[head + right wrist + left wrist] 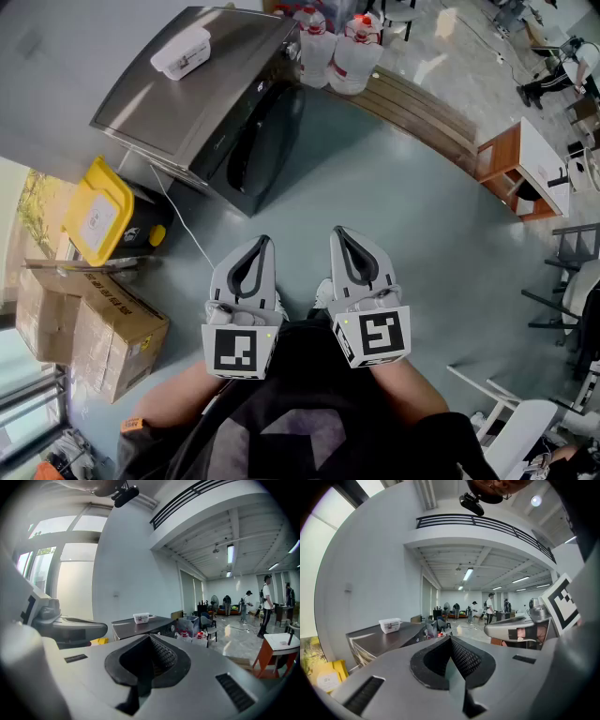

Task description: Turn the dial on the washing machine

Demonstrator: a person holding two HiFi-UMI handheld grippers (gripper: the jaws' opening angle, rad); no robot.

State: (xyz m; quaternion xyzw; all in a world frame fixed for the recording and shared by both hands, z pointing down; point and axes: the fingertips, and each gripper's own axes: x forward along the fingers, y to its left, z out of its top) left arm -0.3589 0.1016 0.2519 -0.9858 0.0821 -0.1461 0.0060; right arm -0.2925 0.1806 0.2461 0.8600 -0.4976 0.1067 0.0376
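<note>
The washing machine (202,84) stands at the upper left of the head view, grey on top, with a dark front and a round door (267,141). Its dial is too small to make out. A white box (182,52) lies on its top. My left gripper (261,241) and right gripper (339,232) are side by side close to my body, a good way short of the machine. Both are shut with nothing between the jaws. The left gripper view shows the closed left gripper (451,638) with the machine (389,639) beyond; the right gripper (151,637) also faces the machine (140,626).
Water bottles (342,47) stand to the right of the machine, by a wooden platform (422,112). A yellow-lidded bin (98,211) and cardboard boxes (94,328) are at the left. A white cable (183,225) crosses the floor. A wooden side table (520,169) and chairs stand at the right; people are far off.
</note>
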